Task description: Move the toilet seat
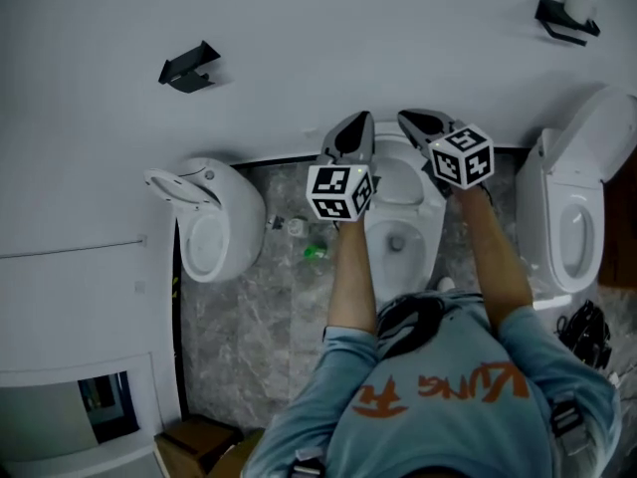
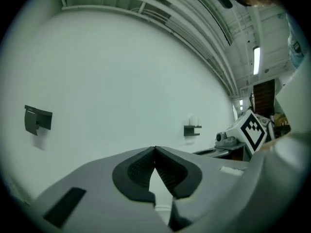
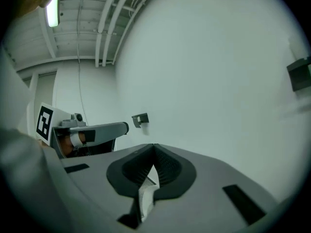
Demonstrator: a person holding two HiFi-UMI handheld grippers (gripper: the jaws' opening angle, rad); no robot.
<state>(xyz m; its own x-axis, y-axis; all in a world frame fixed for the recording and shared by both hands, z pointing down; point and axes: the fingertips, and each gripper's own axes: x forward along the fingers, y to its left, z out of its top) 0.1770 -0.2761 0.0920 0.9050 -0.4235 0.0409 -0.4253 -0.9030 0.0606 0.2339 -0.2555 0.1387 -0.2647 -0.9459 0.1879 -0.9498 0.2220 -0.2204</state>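
Note:
A white toilet [image 1: 418, 229] stands against the wall straight below me, its bowl open to view. Its back part is hidden behind my grippers, so I cannot tell how the seat stands. My left gripper [image 1: 355, 119] is held high over the bowl's left side and points at the white wall. Its jaws are shut with nothing between them, tips meeting [image 2: 155, 148]. My right gripper [image 1: 411, 118] hangs beside it over the bowl's right side, also shut and empty [image 3: 154, 145]. Each gripper view shows mostly bare wall.
Another toilet [image 1: 204, 222] stands to the left and a third [image 1: 572, 207] to the right. Black holders [image 1: 189, 66] [image 1: 562, 13] are fixed to the wall. Small bottles [image 1: 314, 251] lie on the marble floor left of the middle toilet. A cardboard box [image 1: 199, 441] sits lower left.

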